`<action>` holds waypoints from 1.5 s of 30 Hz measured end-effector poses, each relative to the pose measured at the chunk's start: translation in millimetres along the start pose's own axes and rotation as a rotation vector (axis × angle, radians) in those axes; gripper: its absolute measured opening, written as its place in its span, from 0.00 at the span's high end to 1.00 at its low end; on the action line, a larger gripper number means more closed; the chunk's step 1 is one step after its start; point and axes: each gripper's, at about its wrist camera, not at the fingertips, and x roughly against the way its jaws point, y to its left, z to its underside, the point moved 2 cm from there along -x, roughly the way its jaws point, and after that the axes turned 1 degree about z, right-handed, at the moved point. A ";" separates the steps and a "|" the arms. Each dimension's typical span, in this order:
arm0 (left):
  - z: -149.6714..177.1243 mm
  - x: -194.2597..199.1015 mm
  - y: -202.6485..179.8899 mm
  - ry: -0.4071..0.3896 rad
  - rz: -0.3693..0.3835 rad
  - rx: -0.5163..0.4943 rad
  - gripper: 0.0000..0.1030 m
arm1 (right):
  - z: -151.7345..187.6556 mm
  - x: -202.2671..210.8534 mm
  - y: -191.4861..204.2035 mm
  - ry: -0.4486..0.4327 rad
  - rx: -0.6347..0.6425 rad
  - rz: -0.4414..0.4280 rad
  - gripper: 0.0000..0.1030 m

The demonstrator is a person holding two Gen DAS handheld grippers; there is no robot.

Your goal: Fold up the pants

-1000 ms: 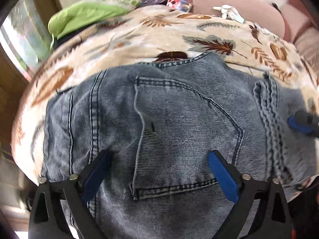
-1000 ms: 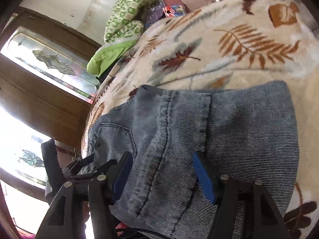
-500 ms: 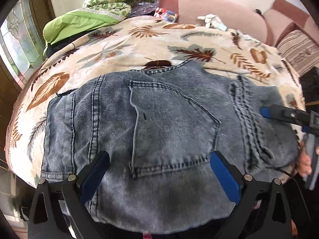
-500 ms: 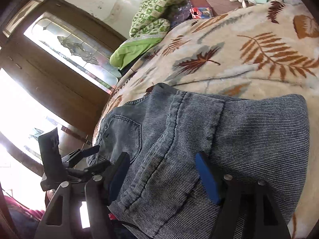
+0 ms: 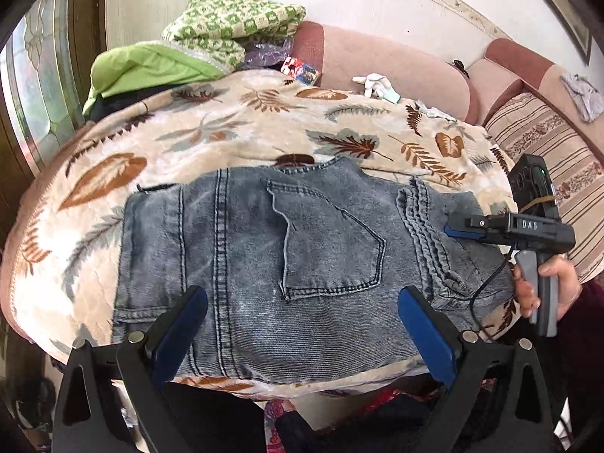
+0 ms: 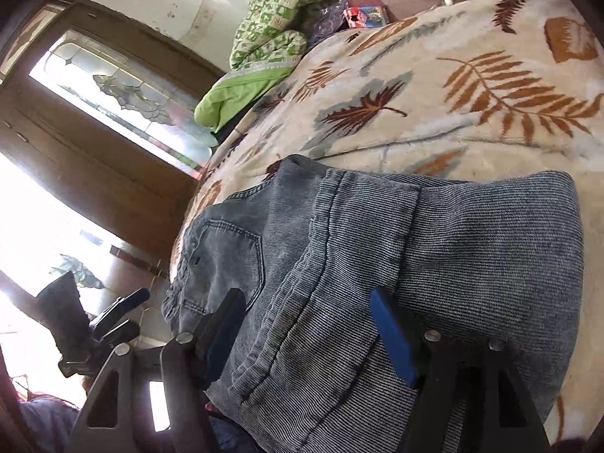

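Pink sofa [image 5: 381,71] cushions curve along the back wall, and in front of them spreads a cream blanket [image 5: 234,132] printed with brown and grey leaves, which serves as the landmark for everything else. On the blanket's near edge lie the pants [image 5: 302,256], grey-blue washed denim folded into a compact block, back pocket upward, with a bunched seam running down on the pocket's right. At the blanket's far left corner sits a pile of bedding, a green-and-white checked quilt [image 5: 234,26] over a bright green cover [image 5: 151,71]. Left of the blanket stands a wooden door with leaded glass [image 6: 113,94]. A striped cushion [image 5: 547,158] rests off the blanket's right side.

Just short of the blanket's near edge, the left gripper [image 5: 302,332] hovers over the folded denim with its jaws spread wide and nothing between the blue pads. The right gripper [image 6: 307,332] sits over the pants at the blanket's right side, jaws likewise wide apart and empty; in the left wrist view its black body bears the letters "DAS". A white glove [image 5: 375,85] lies at the blanket's far edge, and a small red-and-blue packet [image 5: 300,70] sits beside it; its print is too small to read.
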 end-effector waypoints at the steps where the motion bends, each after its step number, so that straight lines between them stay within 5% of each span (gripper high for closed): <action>1: 0.0 -2.3 0.5 0.006 0.004 0.002 0.02 | 1.8 0.0 2.5 -0.008 0.012 0.017 0.29; 9: -0.3 -18.4 12.1 0.037 -0.022 0.040 0.02 | -1.0 -4.3 5.4 -0.011 0.026 0.009 0.20; 33: -24.8 -44.9 9.1 0.084 -0.118 0.001 0.02 | 14.4 1.3 7.9 -0.078 0.161 -0.043 0.19; 40: -31.3 1.1 80.2 -0.011 -0.229 0.121 0.02 | 8.1 -0.7 28.8 -0.015 0.096 0.111 0.19; 45: -6.7 13.1 145.6 0.020 -0.313 0.276 0.02 | 5.3 -6.7 86.6 -0.028 0.273 0.124 0.19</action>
